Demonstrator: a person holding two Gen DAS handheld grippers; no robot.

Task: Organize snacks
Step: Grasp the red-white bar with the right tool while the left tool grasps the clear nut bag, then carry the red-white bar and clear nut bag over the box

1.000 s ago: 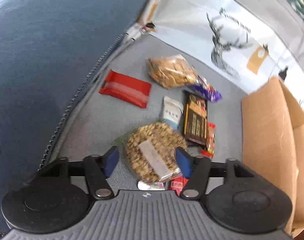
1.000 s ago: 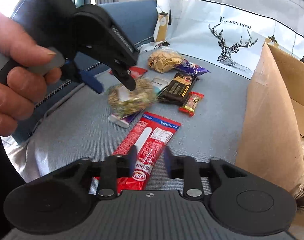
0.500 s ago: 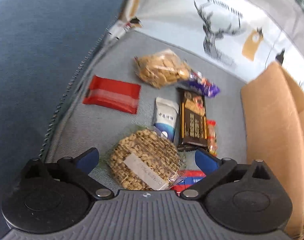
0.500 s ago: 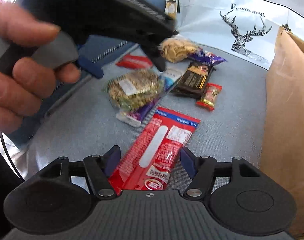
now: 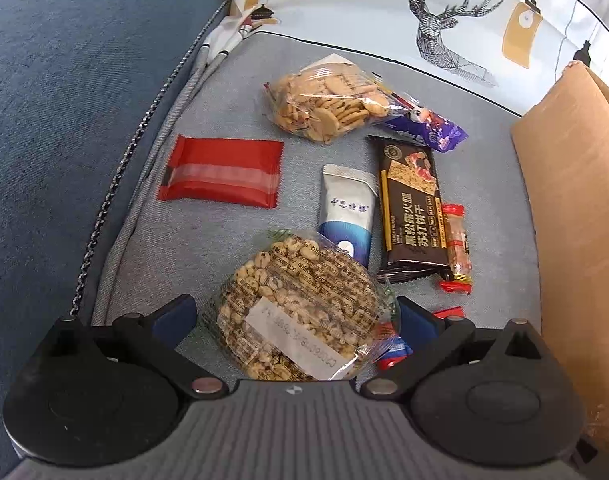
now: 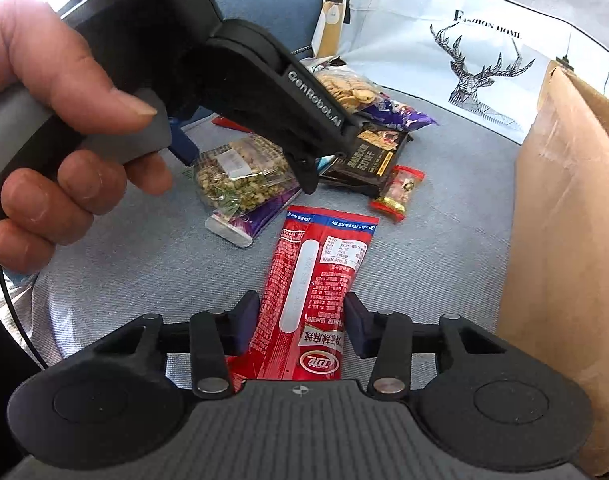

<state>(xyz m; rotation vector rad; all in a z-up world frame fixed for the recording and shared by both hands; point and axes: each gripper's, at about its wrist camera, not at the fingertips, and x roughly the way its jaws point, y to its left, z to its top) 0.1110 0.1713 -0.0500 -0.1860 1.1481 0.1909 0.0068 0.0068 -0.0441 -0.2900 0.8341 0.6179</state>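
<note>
Left gripper (image 5: 292, 316) jaws wide, straddling puffed-grain bag (image 5: 300, 320), no grip; right gripper (image 6: 302, 326) flanking red packet (image 6: 316, 292) at 6 o'clock, contact unclear; slick wrappers may slip; cardboard box (image 6: 564, 260) at 3 o'clock

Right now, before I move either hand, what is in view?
Round puffed-grain pack: 1, tan, between left jaws.
Long red packet: 1, between right jaws.
Flat red pack: 1, left.
Cracker bag: 1, clear, far.
Purple wrapper: 1, beside crackers.
White-blue pouch: 1, middle.
Black biscuit pack: 1, middle.
Small red candy: 1.
Cardboard box: 1, brown, right.
Left gripper: open.
Right gripper: open.
</note>
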